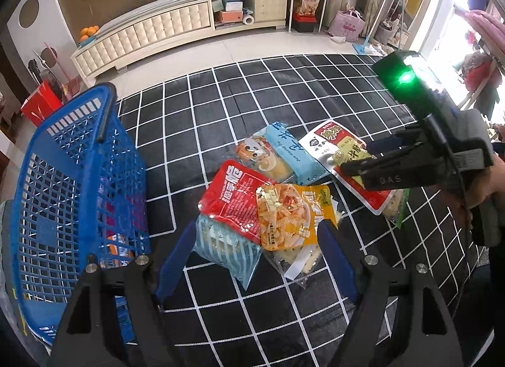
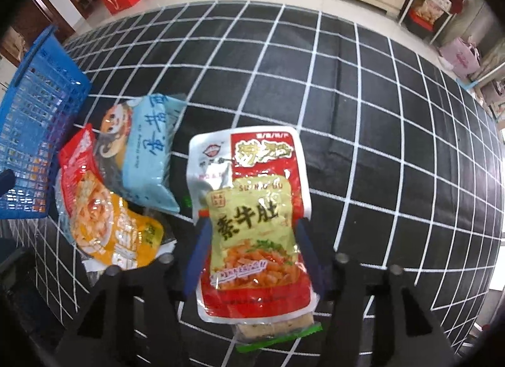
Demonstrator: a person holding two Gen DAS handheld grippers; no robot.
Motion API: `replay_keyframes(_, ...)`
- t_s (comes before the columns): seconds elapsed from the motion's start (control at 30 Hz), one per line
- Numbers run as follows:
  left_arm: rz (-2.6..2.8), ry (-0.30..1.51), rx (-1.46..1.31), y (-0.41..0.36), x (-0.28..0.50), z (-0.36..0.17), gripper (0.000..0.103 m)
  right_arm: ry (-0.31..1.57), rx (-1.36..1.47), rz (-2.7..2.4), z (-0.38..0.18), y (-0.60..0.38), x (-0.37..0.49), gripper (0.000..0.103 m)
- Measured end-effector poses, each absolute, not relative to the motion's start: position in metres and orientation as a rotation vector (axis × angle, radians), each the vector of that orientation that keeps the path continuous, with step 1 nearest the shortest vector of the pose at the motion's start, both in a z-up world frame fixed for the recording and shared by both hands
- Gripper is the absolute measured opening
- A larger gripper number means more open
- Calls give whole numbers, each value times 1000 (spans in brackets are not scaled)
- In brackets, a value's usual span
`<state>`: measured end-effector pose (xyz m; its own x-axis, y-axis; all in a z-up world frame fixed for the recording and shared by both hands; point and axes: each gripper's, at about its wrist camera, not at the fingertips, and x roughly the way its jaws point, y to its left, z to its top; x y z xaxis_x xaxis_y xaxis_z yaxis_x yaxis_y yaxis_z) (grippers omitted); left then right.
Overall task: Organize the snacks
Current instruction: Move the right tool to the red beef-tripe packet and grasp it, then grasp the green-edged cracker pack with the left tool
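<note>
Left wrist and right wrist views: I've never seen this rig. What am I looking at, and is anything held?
A person holds two handheld grippers, each with a fisheye camera looking along its blue fingers. The left wrist view shows the left gripper open above a pile of snack packets on a black checked mat, beside a blue basket. The right wrist view shows the right gripper with its fingers on either side of a red-and-green packet. Whether they pinch it is unclear.

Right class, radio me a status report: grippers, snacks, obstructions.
Left gripper open above the snack pile. Right gripper straddling red-and-yellow foil snack packet, grip unconfirmed. Blue plastic mesh basket unobstructed, left of pile.
</note>
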<state>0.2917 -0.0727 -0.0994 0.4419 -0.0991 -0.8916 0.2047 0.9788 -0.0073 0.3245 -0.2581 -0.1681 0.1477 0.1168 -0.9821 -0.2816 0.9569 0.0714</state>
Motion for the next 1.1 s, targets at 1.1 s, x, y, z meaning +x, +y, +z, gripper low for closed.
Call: replay_keyframes(1.1,-246,1154,-72,-98,285,-95,78,1155,-2,232,-84,-311,253,41)
